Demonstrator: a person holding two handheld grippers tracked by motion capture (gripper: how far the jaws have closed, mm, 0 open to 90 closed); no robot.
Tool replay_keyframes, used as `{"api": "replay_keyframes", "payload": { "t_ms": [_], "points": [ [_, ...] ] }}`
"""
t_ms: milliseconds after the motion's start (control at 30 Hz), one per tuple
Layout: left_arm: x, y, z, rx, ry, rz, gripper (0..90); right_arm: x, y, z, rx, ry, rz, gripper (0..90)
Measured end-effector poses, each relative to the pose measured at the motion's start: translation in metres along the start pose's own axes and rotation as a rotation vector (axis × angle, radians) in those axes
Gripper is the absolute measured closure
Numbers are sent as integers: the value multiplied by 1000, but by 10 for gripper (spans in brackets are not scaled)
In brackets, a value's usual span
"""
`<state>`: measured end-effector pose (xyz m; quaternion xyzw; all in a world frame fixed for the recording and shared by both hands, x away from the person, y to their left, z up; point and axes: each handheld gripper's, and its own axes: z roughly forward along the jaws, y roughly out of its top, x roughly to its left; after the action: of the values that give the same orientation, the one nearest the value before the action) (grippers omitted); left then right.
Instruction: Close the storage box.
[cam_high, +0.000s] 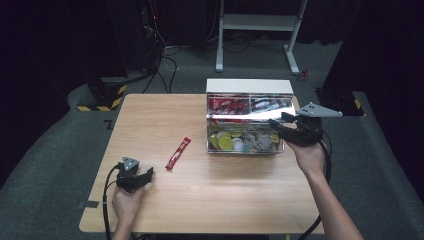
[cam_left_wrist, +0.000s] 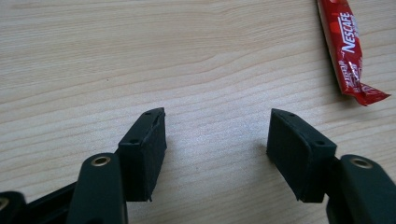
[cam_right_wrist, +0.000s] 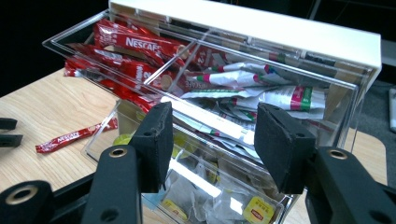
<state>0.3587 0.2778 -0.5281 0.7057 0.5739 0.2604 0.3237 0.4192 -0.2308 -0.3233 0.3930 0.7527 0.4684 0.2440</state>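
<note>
NESCAFE on red sachet (cam_left_wrist: 346, 44)

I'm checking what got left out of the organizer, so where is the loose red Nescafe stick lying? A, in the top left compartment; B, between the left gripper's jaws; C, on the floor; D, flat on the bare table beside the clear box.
D: the red Nescafe stick lies flat on the table, left of the clear box.
</note>
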Motion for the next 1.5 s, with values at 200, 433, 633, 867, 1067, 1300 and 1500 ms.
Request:
{"api": "replay_keyframes", "payload": {
  "t_ms": [200, 433, 633, 867, 1067, 1300, 1500],
  "points": [
    [0, 0, 0, 0, 1, 0, 378, 1, -7, 5, -10, -13, -21, 478],
    [0, 0, 0, 1, 2, 0, 378, -4, -11, -6, -35, -9, -3, 471],
    [0, 0, 0, 1, 3, 0, 377, -12, -19, -14, -42, -13, 24, 461],
    [0, 0, 0, 0, 5, 0, 377, -22, -38, -23, -52, -25, 56, 460],
    [0, 0, 0, 0, 6, -1, 377, -24, -48, -30, -51, -29, 63, 458],
    [0, 0, 0, 1, 4, 1, 373, -21, -62, -32, -42, -55, 44, 439],
    [0, 0, 0, 1, 3, 1, 372, -20, -77, -30, -27, -48, 60, 434]
  ]
}}
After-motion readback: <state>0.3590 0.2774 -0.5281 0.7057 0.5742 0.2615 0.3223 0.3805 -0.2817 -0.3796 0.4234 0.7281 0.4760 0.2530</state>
